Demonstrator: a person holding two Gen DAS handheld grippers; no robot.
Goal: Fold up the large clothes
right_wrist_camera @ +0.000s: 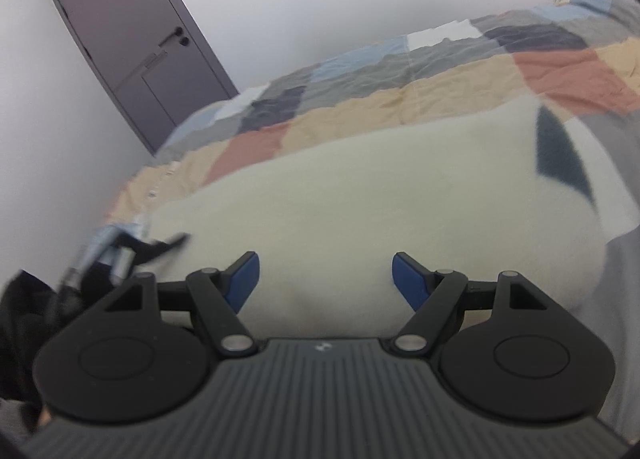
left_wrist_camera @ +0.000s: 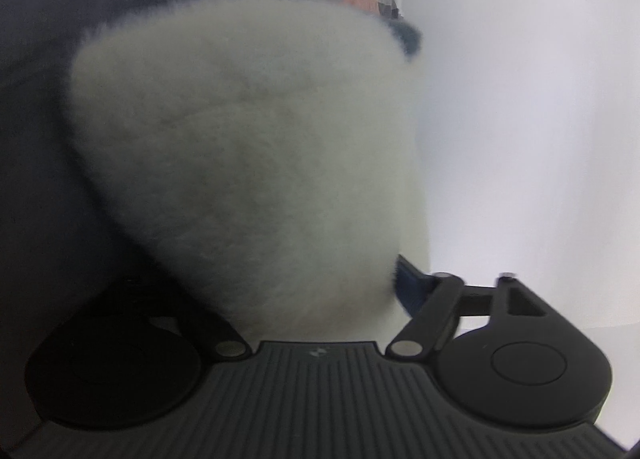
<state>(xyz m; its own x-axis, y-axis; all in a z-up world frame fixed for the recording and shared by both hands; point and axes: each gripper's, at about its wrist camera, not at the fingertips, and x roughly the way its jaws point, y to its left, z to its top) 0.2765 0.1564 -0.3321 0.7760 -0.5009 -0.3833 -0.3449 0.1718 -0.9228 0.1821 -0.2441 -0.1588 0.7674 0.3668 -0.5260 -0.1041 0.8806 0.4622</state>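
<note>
Spread wide, a cream fleece garment (right_wrist_camera: 360, 195) with a dark patch lies on a bed's patchwork quilt (right_wrist_camera: 440, 71). Fleece bunches between the left hand-held gripper (left_wrist_camera: 320, 291) jaws; whether they clamp it cannot be told. The right hand-held gripper (right_wrist_camera: 326, 279) hovers with blue pads (right_wrist_camera: 244, 279) apart. A grey door (right_wrist_camera: 132, 43) stands behind.
</note>
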